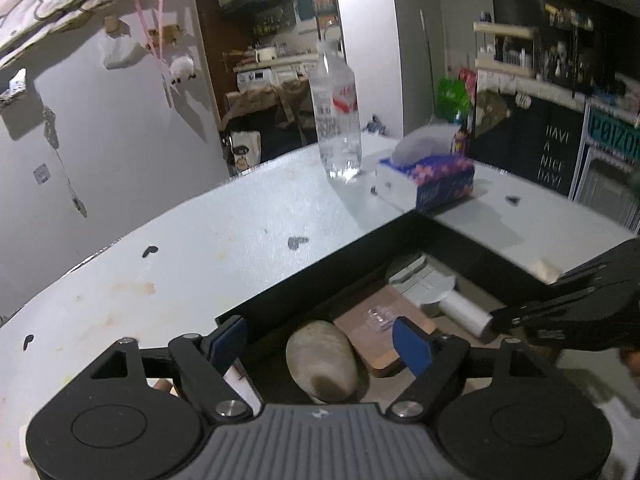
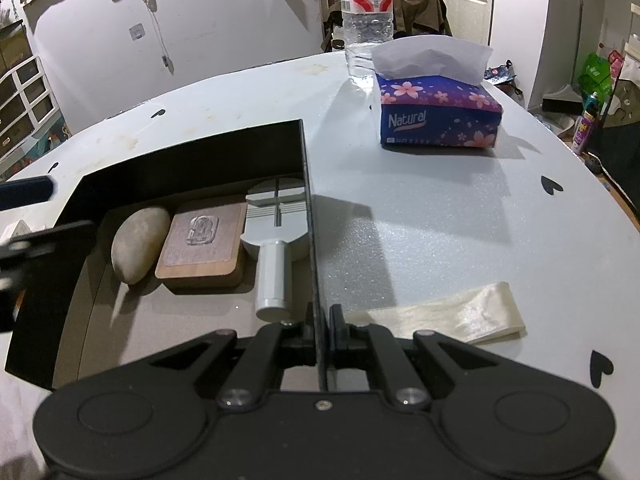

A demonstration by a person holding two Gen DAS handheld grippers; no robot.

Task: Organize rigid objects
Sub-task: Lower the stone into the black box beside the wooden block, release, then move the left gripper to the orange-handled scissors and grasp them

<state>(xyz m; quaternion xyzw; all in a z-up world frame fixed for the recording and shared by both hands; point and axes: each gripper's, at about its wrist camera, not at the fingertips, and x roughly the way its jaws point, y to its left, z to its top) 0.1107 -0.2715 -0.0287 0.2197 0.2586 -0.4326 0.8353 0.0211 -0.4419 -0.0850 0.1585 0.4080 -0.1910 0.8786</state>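
Left wrist view: the left claw (image 1: 322, 340) stands open at the bottom of the frame, its blue pads spread over the near end of the black box (image 1: 328, 276) and holding nothing. Below it, lower centre, lies the stone (image 1: 320, 360), touching a wooden block (image 1: 386, 328). The right claw (image 1: 520, 320) comes in from the right edge. A bottle (image 1: 338, 120) and tissue box (image 1: 430, 178) stand on the worktop (image 1: 200, 248) in the upper middle.

Right wrist view: the right claw (image 2: 320, 332) is closed on the box's thin right wall (image 2: 310, 208), bottom centre. Inside, left of centre, stone (image 2: 138, 242), block (image 2: 204, 242) and a grey metal tool (image 2: 274, 236) sit side by side. A pale strip (image 2: 440, 312) lies on the worktop at lower right.

The stone looks heavy, smooth and rounded, likely to slip; grip it across its narrow middle. The block is stiff and flat, best taken by its edges.
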